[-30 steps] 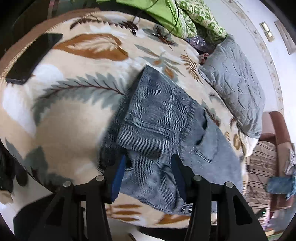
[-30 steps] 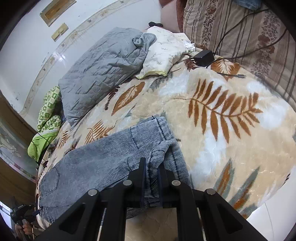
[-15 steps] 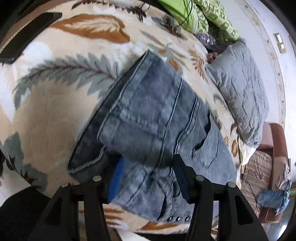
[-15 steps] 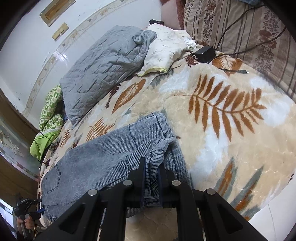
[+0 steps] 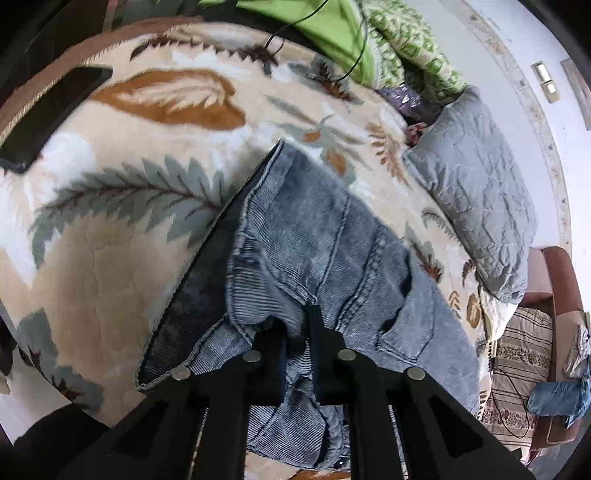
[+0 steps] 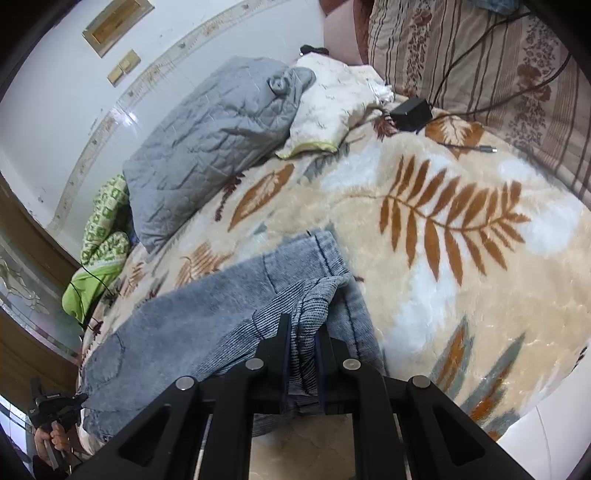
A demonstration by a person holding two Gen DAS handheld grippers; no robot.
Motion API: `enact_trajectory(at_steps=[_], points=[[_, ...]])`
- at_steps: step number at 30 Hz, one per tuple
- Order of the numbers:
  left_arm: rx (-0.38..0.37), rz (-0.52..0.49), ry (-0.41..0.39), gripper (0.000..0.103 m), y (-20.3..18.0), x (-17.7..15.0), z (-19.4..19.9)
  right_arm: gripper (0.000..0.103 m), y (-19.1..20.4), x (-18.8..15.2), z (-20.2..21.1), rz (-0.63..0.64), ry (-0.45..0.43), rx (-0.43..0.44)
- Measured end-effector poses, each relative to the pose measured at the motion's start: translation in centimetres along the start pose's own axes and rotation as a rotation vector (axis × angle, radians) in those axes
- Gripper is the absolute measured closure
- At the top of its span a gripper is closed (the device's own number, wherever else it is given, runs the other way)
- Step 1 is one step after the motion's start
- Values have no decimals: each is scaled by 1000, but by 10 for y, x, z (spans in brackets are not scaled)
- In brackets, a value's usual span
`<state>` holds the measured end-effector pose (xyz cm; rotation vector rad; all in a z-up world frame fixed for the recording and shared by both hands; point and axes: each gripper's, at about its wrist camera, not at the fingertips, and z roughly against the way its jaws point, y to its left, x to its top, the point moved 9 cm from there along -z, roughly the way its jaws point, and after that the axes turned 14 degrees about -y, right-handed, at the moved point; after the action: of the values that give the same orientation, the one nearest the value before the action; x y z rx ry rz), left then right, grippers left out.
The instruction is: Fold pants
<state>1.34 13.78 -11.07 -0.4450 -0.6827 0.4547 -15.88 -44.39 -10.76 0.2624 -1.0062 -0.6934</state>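
**A:** Where were the jeans [image 5: 317, 236] at that moment?

**B:** They lay on the leaf-patterned blanket [image 5: 110, 258], at its near edge, with the quilted grey pillow [image 5: 476, 195] beyond them toward the wall. In the right wrist view the denim [image 6: 207, 314] stretched from the near edge away to the left, and the same pillow [image 6: 218, 147] sat up behind it, next to a white cushion [image 6: 332, 107].

**A:** And the left gripper?

**B:** The left gripper [image 5: 297, 325] had its fingers brought close together with a bunched fold of the jeans pinched between them, at the near end of the garment. A darker flap of denim hung out to the left of that pinch.

**A:** The right one?

**B:** The right gripper [image 6: 303, 332] was likewise clamped on denim. A ridge of ribbed fabric rose up between its two fingers, at the jeans' right-hand end, just beside the seamed edge.

**A:** Anything else on the blanket?

**B:** A flat black slab [image 5: 48, 114] lay at the blanket's far left edge, well apart from the jeans. A green cloth [image 5: 332, 33] with a thin black cable across it was bunched beyond the blanket's far side. From the right wrist, a small black adapter [image 6: 412, 112] rested beside the white cushion, its cable [image 6: 469, 147] trailing over the blanket, with a striped floral fabric [image 6: 480, 62] behind it.
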Motion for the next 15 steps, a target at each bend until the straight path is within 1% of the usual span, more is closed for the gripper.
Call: enact_trajectory(at_steps=[4, 7, 9, 11, 15], points=[[-36, -36, -54, 97, -13, 14, 22, 91, 12, 8, 9, 16, -24, 15], [-47, -55, -85, 99, -14, 21, 37, 91, 20, 13, 19, 15, -48, 33], [-59, -50, -91, 99, -14, 24, 44, 91, 24, 15, 26, 16, -60, 39], [-58, -70, -96, 99, -13, 25, 50, 91, 26, 16, 32, 15, -63, 48], [-54, -65, -73, 99, -9, 16, 50, 91, 25, 13, 40, 20, -66, 44]])
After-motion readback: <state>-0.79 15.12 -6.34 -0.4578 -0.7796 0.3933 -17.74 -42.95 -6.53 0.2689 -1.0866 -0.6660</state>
